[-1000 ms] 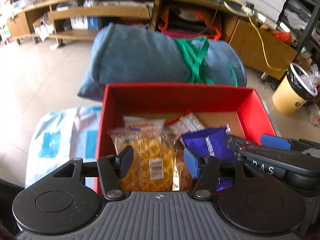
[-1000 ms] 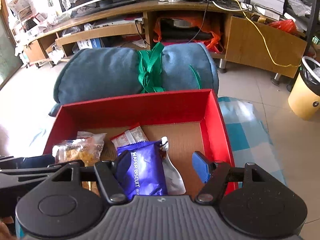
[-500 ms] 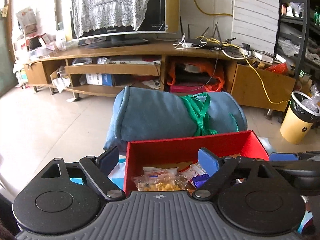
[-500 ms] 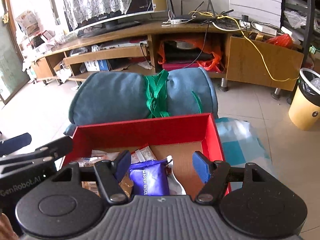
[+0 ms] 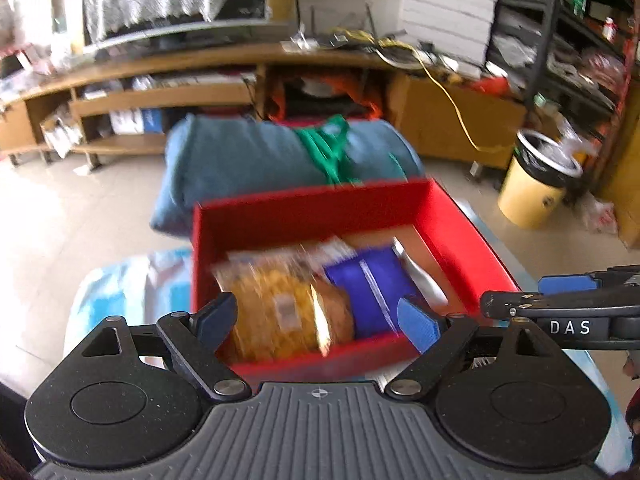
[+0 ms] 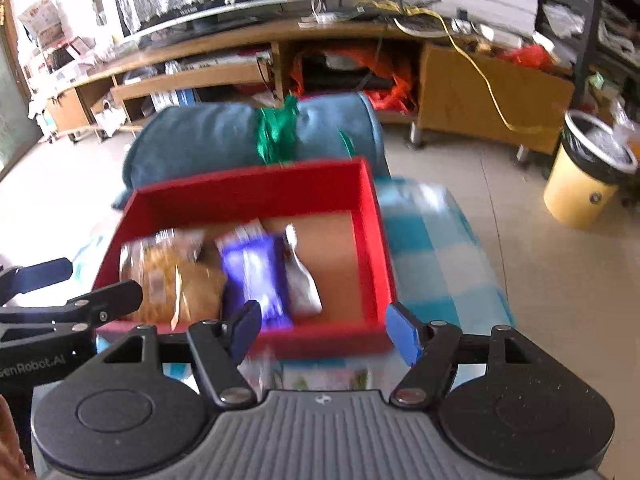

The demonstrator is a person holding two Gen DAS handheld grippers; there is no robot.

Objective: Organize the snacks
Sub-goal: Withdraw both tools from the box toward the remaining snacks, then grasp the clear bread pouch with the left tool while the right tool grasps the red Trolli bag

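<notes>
Red box (image 5: pixel 304 208): yellow snack bag (image 5: pixel 276 316), purple wafer pack (image 5: pixel 372 284), silver pouch (image 6: pixel 300 284) inside. Left gripper (image 5: pixel 316 316): jaws just opened wide, empty. Right gripper (image 6: pixel 324 328): jaws half apart, empty.

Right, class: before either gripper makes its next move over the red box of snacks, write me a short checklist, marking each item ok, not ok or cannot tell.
1. Left gripper empty, jaws apart after just opening: ok.
2. Right gripper empty, jaws apart: ok.
3. Red box upright on the checked cloth: ok.
4. Yellow snack bag and purple wafer pack inside the box: ok.
5. Free floor in the box's right part: ok.
6. More snacks waiting outside the box: cannot tell.
</notes>
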